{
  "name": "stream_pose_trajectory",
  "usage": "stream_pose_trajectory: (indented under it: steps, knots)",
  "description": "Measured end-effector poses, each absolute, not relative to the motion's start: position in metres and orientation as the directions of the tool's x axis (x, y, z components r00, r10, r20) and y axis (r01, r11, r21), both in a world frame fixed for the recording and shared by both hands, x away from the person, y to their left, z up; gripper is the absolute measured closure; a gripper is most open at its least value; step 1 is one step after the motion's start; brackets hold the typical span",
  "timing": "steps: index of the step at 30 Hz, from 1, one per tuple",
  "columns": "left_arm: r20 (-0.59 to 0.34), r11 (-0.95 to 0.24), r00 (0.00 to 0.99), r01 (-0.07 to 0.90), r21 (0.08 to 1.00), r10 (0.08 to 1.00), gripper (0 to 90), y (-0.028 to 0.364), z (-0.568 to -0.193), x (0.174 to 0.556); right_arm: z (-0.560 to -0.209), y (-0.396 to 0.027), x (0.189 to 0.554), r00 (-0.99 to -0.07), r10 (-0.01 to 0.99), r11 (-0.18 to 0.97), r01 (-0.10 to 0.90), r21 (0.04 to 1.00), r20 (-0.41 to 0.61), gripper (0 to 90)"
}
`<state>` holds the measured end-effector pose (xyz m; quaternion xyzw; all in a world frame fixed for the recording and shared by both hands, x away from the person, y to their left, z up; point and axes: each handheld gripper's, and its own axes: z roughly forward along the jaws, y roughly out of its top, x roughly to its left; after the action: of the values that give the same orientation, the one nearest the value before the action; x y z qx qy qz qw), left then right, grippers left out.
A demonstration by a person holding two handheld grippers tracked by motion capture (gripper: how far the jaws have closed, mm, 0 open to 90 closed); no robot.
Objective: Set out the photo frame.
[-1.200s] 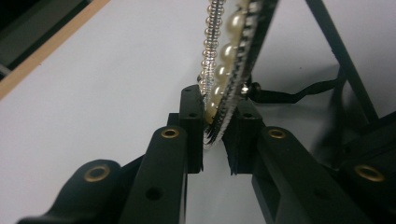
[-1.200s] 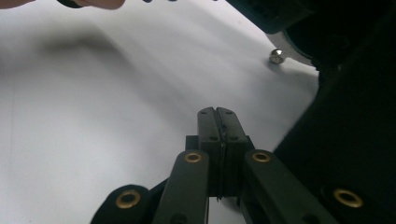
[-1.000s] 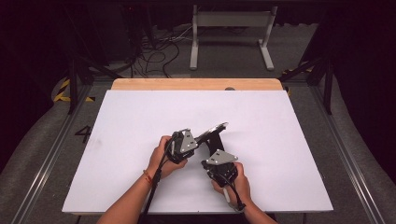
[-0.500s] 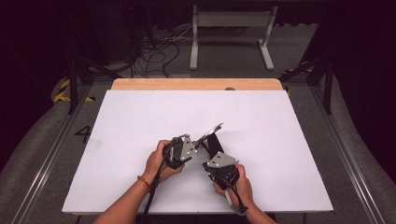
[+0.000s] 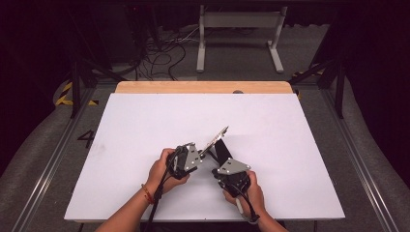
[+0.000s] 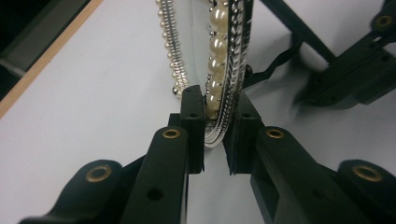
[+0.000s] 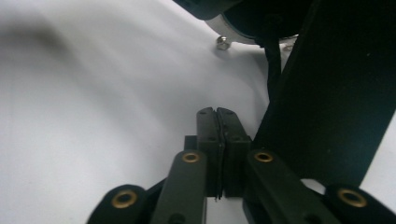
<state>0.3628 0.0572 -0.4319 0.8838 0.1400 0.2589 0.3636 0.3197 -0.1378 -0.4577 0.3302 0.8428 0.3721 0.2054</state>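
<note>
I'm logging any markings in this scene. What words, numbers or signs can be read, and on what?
"4": dark digit on the grey floor left of the white table.
Yellow-black hazard stripes on that floor carry no text.
The pearl-rimmed frame shows no lettering.

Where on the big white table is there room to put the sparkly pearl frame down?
Lots of room: the white table is bare along its far side by the wooden strip, and out to its left and right edges. It's crowded only near the front middle, where the left claw grips the pearl frame beside the right claw.
</note>
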Motion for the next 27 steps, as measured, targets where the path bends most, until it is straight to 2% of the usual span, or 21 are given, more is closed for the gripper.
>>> stream_pose_trajectory:
  steps: [2, 4, 8, 12, 14, 16, 19, 27]
  knots:
    - [0.352, -0.693, 0.828, 0.060, 0.718, 0.437, 79.7, 0.058, -0.432, 0.362, -0.458, -0.140, 0.320, -0.703, 0.705, 0.503, 0.405, 0.764, -0.092, 88.3]
    - [0.339, -0.684, 0.828, 0.071, 0.726, 0.446, 79.6, 0.059, -0.432, 0.362, -0.458, -0.141, 0.319, -0.716, 0.692, 0.500, 0.390, 0.773, -0.087, 80.0]
    - [0.319, -0.656, 0.833, 0.068, 0.752, 0.452, 77.8, 0.062, -0.432, 0.361, -0.453, -0.146, 0.313, -0.719, 0.686, 0.500, 0.352, 0.791, -0.114, 76.7]
    - [0.314, -0.637, 0.831, 0.062, 0.768, 0.460, 75.0, 0.065, -0.429, 0.358, -0.446, -0.151, 0.309, -0.713, 0.691, 0.486, 0.337, 0.806, -0.119, 69.6]
    - [0.307, -0.624, 0.837, 0.053, 0.779, 0.454, 74.8, 0.067, -0.428, 0.356, -0.444, -0.151, 0.305, -0.700, 0.697, 0.500, 0.320, 0.805, -0.155, 64.3]
    - [0.297, -0.609, 0.840, 0.050, 0.792, 0.455, 74.6, 0.069, -0.426, 0.355, -0.442, -0.152, 0.305, -0.690, 0.699, 0.513, 0.305, 0.803, -0.185, 62.6]
    - [0.287, -0.598, 0.843, 0.051, 0.800, 0.455, 74.4, 0.072, -0.425, 0.354, -0.443, -0.154, 0.309, -0.671, 0.718, 0.508, 0.323, 0.799, -0.186, 55.6]
    - [0.290, -0.593, 0.841, 0.045, 0.804, 0.457, 77.7, 0.069, -0.428, 0.355, -0.451, -0.164, 0.322, -0.642, 0.745, 0.499, 0.354, 0.791, -0.182, 50.1]
